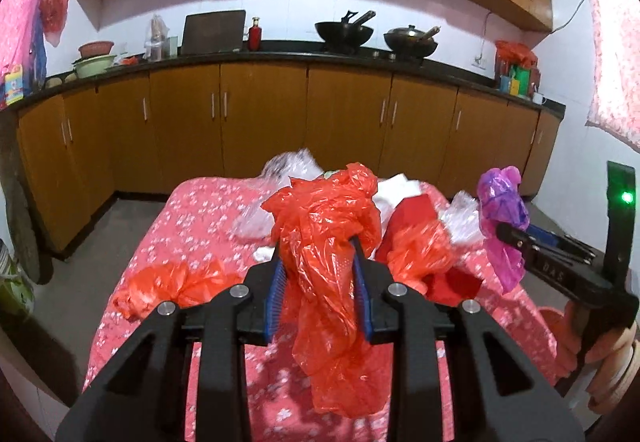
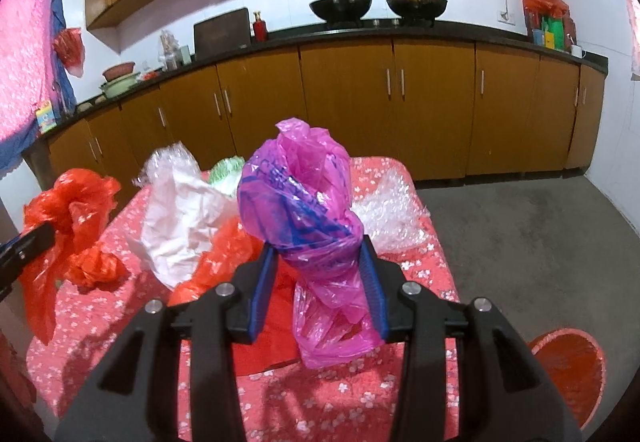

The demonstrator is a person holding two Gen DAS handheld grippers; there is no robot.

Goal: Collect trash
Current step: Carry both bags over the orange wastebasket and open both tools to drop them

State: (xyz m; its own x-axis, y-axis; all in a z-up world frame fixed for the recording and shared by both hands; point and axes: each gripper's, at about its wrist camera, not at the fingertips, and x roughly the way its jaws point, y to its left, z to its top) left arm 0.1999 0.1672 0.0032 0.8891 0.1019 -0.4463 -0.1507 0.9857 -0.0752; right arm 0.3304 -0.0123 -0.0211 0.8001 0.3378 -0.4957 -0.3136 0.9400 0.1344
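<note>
My left gripper [image 1: 318,254] is shut on a crumpled orange-red plastic bag [image 1: 324,226] and holds it above the table with the pink flowered cloth [image 1: 160,242]. My right gripper [image 2: 318,262] is shut on a pink-purple plastic bag [image 2: 300,197], also held above the table. The right gripper and its bag show in the left wrist view [image 1: 502,209] at the right. The left gripper's bag shows in the right wrist view [image 2: 68,217] at the left. More trash lies on the cloth: another orange bag [image 1: 172,282], white and clear plastic [image 2: 180,217], bubble wrap [image 2: 392,213].
A red basket [image 2: 568,366] stands on the floor to the right of the table. Wooden kitchen cabinets [image 1: 264,121] with a dark counter run along the back wall, with woks [image 1: 344,31] on top. Grey floor [image 2: 520,242] lies between table and cabinets.
</note>
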